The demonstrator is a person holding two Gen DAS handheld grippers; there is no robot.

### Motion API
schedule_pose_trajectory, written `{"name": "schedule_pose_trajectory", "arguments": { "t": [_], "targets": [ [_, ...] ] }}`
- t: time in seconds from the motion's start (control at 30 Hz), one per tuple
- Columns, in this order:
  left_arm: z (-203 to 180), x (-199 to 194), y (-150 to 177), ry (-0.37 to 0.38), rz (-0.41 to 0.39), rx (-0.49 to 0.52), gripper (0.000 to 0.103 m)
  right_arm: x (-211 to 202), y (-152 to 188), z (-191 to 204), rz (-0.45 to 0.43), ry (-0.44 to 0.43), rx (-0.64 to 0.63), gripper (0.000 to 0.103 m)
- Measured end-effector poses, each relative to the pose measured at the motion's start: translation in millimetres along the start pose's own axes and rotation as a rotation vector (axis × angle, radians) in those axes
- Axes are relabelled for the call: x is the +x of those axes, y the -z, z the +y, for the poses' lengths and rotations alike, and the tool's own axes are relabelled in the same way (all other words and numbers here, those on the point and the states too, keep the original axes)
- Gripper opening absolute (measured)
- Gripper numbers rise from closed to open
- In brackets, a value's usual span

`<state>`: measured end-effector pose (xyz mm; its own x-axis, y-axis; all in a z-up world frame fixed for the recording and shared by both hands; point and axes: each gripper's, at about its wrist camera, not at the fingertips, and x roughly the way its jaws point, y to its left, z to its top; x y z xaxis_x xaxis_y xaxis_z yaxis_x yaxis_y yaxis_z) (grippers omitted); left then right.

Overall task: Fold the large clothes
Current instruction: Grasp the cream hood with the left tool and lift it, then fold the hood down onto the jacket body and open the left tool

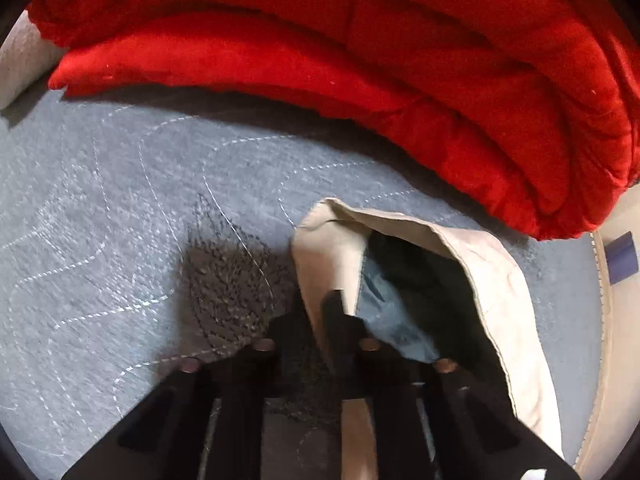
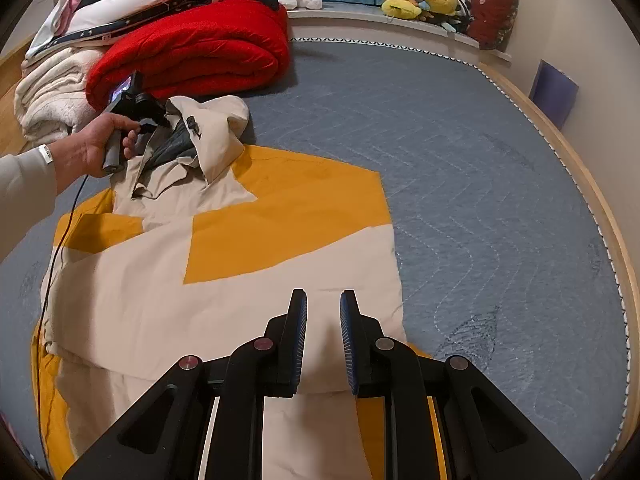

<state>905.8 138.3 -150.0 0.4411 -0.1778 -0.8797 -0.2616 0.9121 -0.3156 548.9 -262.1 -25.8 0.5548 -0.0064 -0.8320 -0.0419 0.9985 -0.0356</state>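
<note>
Right wrist view has the beige and yellow jacket laid out on the blue-grey mattress, long axis running from the hem under my right gripper up to the hood at the far left. Right jaws are narrowly parted with nothing between them, hovering over the lower right part of the coat. My left gripper is the one up at the hood, and in its own cam one finger pokes into the hood opening, but it's blurry and I can't tell if it's actually pinching fabric. A red quilt is just past the hood. My guess: the hood gets folded down toward the body, so the left does the work.
</note>
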Motion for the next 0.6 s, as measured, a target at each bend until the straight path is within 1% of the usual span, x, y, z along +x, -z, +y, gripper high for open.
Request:
{"name": "schedule_pose_trajectory", "arguments": {
  "t": [0.07, 0.13, 0.23, 0.3, 0.33, 0.37, 0.4, 0.47, 0.5, 0.53, 0.6],
  "targets": [
    [-10, -15, 7, -0.018, -0.036, 0.068, 0.001, 0, 0, -1, 0.001, -0.005, 0.010, 0.019],
    [-21, -40, 14, -0.012, -0.070, 0.132, 0.001, 1, 0, -2, 0.005, -0.008, 0.021, 0.019],
    [-37, -90, 28, 0.019, -0.130, 0.207, 0.000, 0, -4, -2, 0.003, -0.019, 0.023, 0.018],
    [-49, -131, 46, 0.058, -0.179, 0.258, 0.000, -4, -7, -2, -0.011, -0.023, 0.028, 0.015],
    [-56, -155, 62, 0.062, -0.200, 0.301, 0.000, -7, -8, -2, -0.023, -0.026, 0.033, 0.008],
    [-60, -178, 82, 0.080, -0.226, 0.328, 0.000, -11, -10, -3, -0.036, -0.028, 0.041, 0.006],
    [-62, -193, 90, 0.099, -0.234, 0.341, 0.000, -16, -11, -4, -0.050, -0.027, 0.051, 0.005],
    [-70, -230, 135, 0.129, -0.248, 0.400, 0.000, -24, -12, -4, -0.065, -0.036, 0.065, 0.005],
    [-70, -245, 151, 0.142, -0.254, 0.422, 0.000, -29, -14, -4, -0.073, -0.053, 0.074, 0.005],
    [-74, -262, 174, 0.154, -0.260, 0.452, 0.000, -34, -15, -3, -0.081, -0.071, 0.078, 0.005],
    [-79, -292, 214, 0.164, -0.270, 0.511, 0.000, -40, -17, -1, -0.081, -0.099, 0.077, 0.008]
  ]
}}
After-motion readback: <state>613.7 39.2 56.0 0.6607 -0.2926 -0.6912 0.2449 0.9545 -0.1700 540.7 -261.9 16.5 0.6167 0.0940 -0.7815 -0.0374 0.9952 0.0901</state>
